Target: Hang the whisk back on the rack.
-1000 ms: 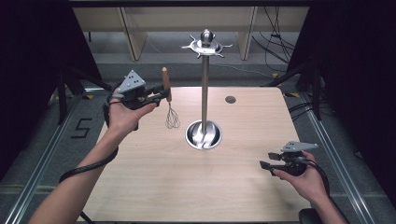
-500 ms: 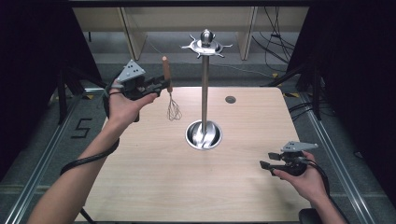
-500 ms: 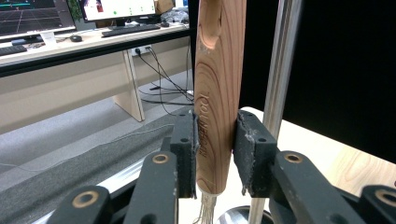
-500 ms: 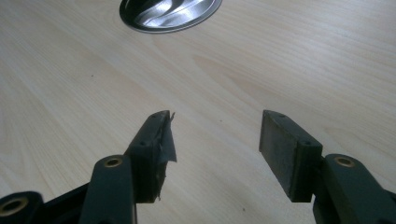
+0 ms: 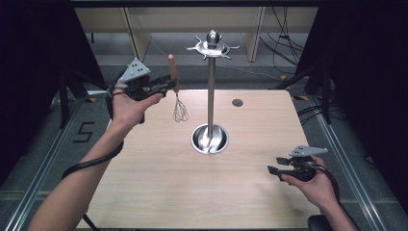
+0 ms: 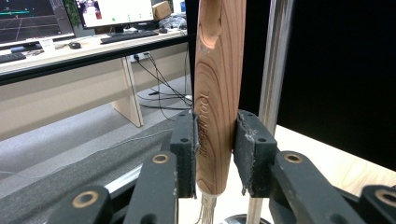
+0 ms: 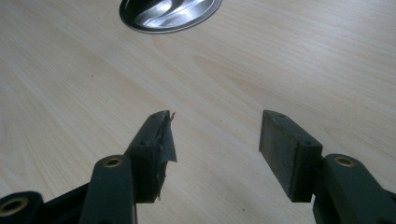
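Gripping the whisk [image 5: 177, 91] by its wooden handle, the left gripper [image 5: 163, 86] holds it upright in the air, left of the stand [image 5: 210, 96], wires down. Right gripper [image 5: 279, 169] rests low over the table [image 5: 159, 183], jaws apart, empty. Risk: the smooth handle sliding through the pads, or wires clipping the pole.
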The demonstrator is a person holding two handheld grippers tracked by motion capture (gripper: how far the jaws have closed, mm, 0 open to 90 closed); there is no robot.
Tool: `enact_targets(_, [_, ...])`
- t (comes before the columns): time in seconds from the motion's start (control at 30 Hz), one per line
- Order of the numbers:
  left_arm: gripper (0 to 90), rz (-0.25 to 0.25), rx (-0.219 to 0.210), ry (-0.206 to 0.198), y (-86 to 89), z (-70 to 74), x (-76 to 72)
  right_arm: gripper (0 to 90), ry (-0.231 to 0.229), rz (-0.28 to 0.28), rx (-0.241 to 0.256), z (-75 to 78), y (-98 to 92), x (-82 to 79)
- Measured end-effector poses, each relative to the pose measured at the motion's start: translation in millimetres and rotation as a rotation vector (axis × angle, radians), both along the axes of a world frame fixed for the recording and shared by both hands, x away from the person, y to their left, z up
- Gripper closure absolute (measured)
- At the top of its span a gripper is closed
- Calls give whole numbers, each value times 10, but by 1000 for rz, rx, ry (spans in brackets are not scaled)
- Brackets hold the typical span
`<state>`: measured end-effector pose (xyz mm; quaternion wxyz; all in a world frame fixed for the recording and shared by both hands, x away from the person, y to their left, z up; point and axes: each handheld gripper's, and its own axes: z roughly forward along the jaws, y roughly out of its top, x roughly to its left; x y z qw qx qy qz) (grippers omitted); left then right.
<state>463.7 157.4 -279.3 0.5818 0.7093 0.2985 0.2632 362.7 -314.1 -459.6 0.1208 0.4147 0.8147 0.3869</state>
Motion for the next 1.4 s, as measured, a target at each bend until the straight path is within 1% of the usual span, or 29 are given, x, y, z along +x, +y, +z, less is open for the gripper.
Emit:
enact_targets(0.1, [700,-2,-2,-4,-10,20,2,444,-2,0,8,-5,4,1])
enact_targets(0.23, [700,-6,3,-6,-19,42,2,444,-7,0,7,-7,3,3])
enact_targets(0.4, [700,-6,-1,-10,-37,69,10,444,-8,2,5,-8,2,3])
enact_targets(0.57, [700,-7,6,-12,-37,89,14,445,4,2,4,4,1,-3])
enact_targets(0.6, [700,-8,6,-12,-40,92,16,444,-10,3,9,-9,3,3])
enact_targets(0.67, [700,-7,1,-11,-48,98,16,444,-3,4,0,-1,-1,2])
enact_targets(1.13, [700,-12,5,-26,-74,176,16,444,-3,5,0,-1,0,2])
enact_targets(1.4, [700,-12,4,-23,-86,191,34,444,-5,2,2,-3,0,3])
